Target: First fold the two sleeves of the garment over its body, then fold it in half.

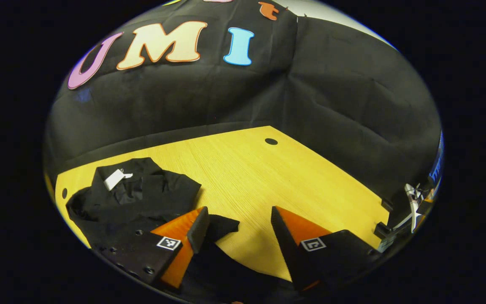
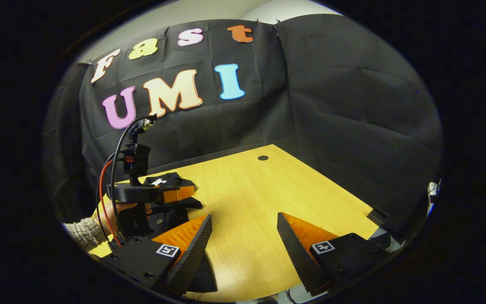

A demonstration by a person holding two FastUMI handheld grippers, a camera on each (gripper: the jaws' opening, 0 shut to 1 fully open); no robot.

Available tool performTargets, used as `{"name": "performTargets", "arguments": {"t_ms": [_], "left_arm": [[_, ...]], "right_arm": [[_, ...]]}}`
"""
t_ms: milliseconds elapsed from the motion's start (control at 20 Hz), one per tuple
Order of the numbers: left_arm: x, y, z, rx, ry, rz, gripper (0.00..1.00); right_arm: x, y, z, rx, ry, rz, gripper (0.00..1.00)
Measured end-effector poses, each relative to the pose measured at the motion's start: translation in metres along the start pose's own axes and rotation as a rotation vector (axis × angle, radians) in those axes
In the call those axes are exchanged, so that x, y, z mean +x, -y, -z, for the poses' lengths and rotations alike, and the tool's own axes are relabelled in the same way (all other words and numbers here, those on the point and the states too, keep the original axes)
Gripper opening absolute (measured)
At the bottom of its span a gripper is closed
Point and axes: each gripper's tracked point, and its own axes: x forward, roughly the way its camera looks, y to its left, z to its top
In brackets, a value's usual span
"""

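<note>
We are holding both the left gripper (image 1: 236, 221) and the right gripper (image 2: 243, 230) wide open and empty over the yellow wooden table (image 1: 268, 177), judging the crumpled black cloth garment (image 1: 137, 198) light, limp and best pinched at a sleeve edge.

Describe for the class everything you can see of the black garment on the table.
The black garment is soft, matte cloth, lying crumpled and partly folded on the yellow wooden table, near its left edge in the left gripper view. A white tag shows by the collar at the far end. A dark flap of it reaches toward the left gripper, whose fingers stand open above it. In the right gripper view it lies behind that gripper.
</note>
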Motion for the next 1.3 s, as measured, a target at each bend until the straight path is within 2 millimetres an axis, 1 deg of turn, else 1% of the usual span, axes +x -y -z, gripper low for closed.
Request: {"name": "performTargets", "arguments": {"t_ms": [50,100,150,250,350,450,600,650,700,750,850,900,1000,1100,1200,1300], "left_arm": [[-0.005,-0.002,-0.003,0.007,0.01,-0.017,0.94],[-0.012,-0.006,-0.006,0.012,0.02,-0.036,0.96],[-0.02,-0.011,-0.009,0.016,0.035,-0.066,0.96],[-0.044,-0.029,-0.014,0.013,0.061,-0.142,0.96],[-0.072,-0.044,-0.017,-0.006,0.095,-0.211,0.96],[-0.104,-0.061,-0.017,-0.038,0.14,-0.291,0.96],[-0.155,-0.09,-0.001,-0.108,0.199,-0.407,0.95],[-0.171,-0.098,0.008,-0.14,0.216,-0.438,0.95],[-0.184,-0.104,0.023,-0.172,0.217,-0.462,0.95],[-0.198,-0.111,0.042,-0.202,0.204,-0.489,0.95],[-0.223,-0.122,0.084,-0.252,0.165,-0.541,0.95],[-0.234,-0.124,0.104,-0.268,0.144,-0.559,0.95],[-0.252,-0.126,0.148,-0.296,0.089,-0.591,0.95],[-0.263,-0.123,0.186,-0.344,0.033,-0.615,0.95],[-0.269,-0.115,0.208,-0.391,0.014,-0.617,0.96],[-0.269,-0.108,0.225,-0.403,-0.005,-0.619,0.96]], "right_arm": [[0.002,-0.004,0.001,-0.014,-0.009,-0.021,0.94],[0.004,-0.008,0.002,-0.031,-0.018,-0.045,0.97],[0.006,-0.014,0.003,-0.054,-0.028,-0.075,0.97],[0.009,-0.023,0.007,-0.1,-0.05,-0.132,0.98],[0.01,-0.037,0.01,-0.145,-0.065,-0.206,0.98],[0.013,-0.048,0.016,-0.19,-0.075,-0.274,0.98],[0.013,-0.063,0.032,-0.231,-0.104,-0.355,0.98],[0.013,-0.07,0.04,-0.244,-0.108,-0.381,0.98],[0.012,-0.076,0.047,-0.255,-0.113,-0.404,0.98],[0.012,-0.082,0.055,-0.264,-0.12,-0.426,0.98],[0.012,-0.094,0.078,-0.282,-0.146,-0.465,0.98],[0.013,-0.099,0.091,-0.291,-0.165,-0.484,0.98],[0.014,-0.104,0.12,-0.315,-0.212,-0.506,0.98],[0.012,-0.103,0.143,-0.331,-0.253,-0.514,0.98],[0.012,-0.102,0.16,-0.343,-0.279,-0.52,0.98],[0.012,-0.101,0.176,-0.358,-0.307,-0.524,0.98]]}}
